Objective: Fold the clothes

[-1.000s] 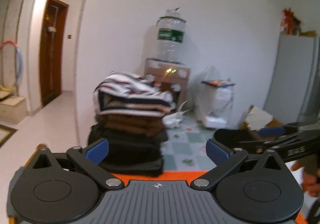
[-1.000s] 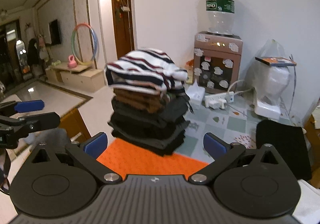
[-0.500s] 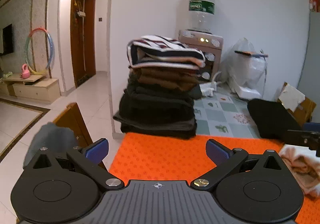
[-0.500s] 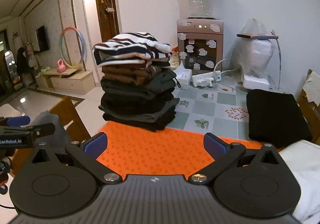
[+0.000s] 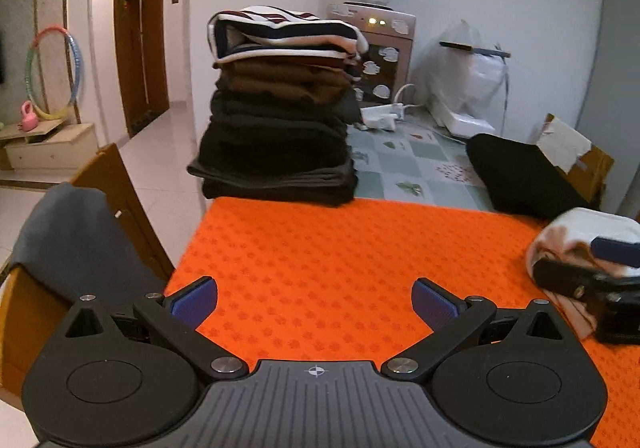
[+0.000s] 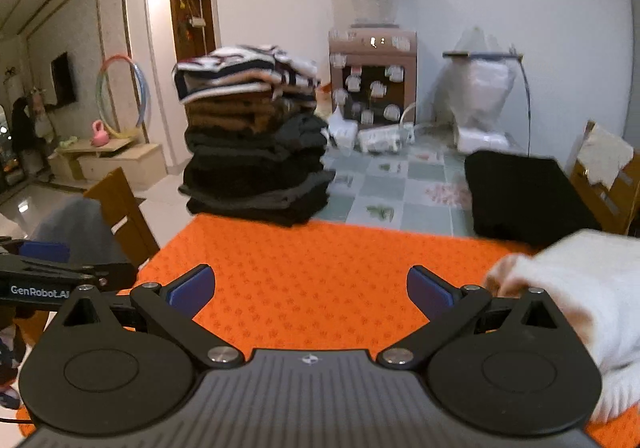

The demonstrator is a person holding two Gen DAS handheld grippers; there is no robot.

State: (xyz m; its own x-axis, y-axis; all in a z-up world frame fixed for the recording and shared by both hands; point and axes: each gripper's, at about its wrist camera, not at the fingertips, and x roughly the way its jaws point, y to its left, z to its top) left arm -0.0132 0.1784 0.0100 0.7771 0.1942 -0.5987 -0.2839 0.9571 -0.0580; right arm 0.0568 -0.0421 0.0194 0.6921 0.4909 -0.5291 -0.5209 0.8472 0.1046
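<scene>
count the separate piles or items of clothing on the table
3: a tall stack of folded clothes at the far left edge of the orange mat, a folded black garment at far right, and an unfolded white garment at near right. More may lie out of view.

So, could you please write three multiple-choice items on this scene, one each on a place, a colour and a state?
1. Where is the stack of folded clothes?
A. at the far edge of the orange mat
B. on the chair
C. on the floor

2. What colour is the garment on top of it?
A. plain black
B. striped white and dark
C. orange

3. How is the left gripper?
A. shut on cloth
B. open and empty
C. out of view

Answers:
1. A, its base meets the mat's far edge.
2. B, stripes show on the top layer.
3. B, only mat shows between its blue pads.
</scene>
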